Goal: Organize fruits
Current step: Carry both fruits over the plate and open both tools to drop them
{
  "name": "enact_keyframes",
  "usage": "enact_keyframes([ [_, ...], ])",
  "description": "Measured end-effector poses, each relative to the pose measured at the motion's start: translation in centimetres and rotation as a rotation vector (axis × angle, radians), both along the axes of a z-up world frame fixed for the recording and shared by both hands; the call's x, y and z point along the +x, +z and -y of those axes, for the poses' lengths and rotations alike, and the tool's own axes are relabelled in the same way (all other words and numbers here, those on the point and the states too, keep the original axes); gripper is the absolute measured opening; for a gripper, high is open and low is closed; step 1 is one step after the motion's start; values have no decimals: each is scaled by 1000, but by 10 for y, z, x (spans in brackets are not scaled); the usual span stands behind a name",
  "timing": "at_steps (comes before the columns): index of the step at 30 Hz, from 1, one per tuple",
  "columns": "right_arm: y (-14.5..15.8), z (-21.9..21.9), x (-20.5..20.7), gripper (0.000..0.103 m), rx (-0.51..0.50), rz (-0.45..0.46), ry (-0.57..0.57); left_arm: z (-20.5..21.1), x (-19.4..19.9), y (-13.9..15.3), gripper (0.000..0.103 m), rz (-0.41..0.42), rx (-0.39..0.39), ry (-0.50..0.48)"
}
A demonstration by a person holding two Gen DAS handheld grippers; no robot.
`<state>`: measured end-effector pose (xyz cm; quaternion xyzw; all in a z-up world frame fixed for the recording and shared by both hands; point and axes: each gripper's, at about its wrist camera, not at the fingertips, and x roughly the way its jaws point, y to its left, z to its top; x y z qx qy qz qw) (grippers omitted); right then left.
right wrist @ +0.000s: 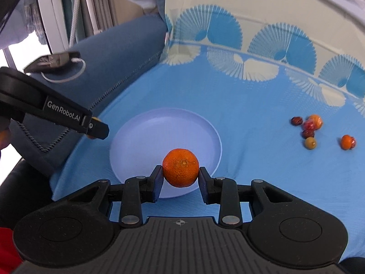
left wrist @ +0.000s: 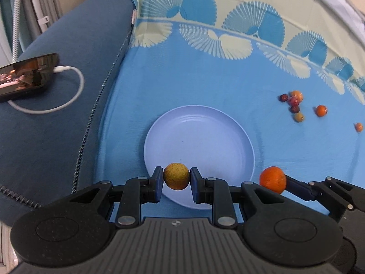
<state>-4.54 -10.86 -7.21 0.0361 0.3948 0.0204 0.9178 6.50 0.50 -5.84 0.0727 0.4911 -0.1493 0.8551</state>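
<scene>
My left gripper [left wrist: 176, 178] is shut on a yellow-green round fruit [left wrist: 176, 176] and holds it over the near rim of the pale blue plate [left wrist: 205, 141]. My right gripper [right wrist: 180, 175] is shut on an orange mandarin [right wrist: 180, 168] over the plate's near edge [right wrist: 136, 137]. In the left wrist view the mandarin [left wrist: 272, 179] and the right gripper's finger [left wrist: 296, 188] show to the right of the plate. In the right wrist view the left gripper [right wrist: 95, 129] shows at the left of the plate. The plate has nothing lying in it.
Several small fruits lie in a cluster [left wrist: 293, 104] on the blue cloth at the right, also in the right wrist view [right wrist: 308, 129], with an orange one [left wrist: 321, 110] apart. A phone [left wrist: 25, 75] with a white cable [left wrist: 68, 86] rests on the blue cushion at left.
</scene>
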Motion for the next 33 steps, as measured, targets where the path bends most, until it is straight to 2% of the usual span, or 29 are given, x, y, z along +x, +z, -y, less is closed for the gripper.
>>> enact_keyframes([
  [9,-41,7,41,35,11,-85,6,23,40,-37,27,-60,69,-7],
  [20,-64,7,67,36,10,-157,19,38,71,-75,28,-127,139,-19],
  [21,-64,7,69,36,11,-159,16,38,74,-75,30,-125,139,-12],
  [22,-62,8,72,37,7,-155,9,37,76,-73,37,-123,128,-10],
  [23,-59,9,74,48,1,-149,2,37,78,-69,64,-120,109,-11],
  [24,-54,9,74,63,-9,-139,-2,36,79,-64,93,-110,87,-13],
  [25,-47,10,73,71,-21,-119,-5,33,79,-56,102,-85,66,-11],
  [26,-39,10,71,85,-32,-101,-9,28,75,-47,103,-46,45,-4],
  [27,-31,10,66,90,-47,-82,-10,25,71,-38,103,-17,37,-6],
  [30,-10,11,46,97,-55,-47,8,17,54,-21,103,25,71,-22],
  [33,1,12,20,97,-34,-59,15,6,31,-15,103,6,102,-7],
])
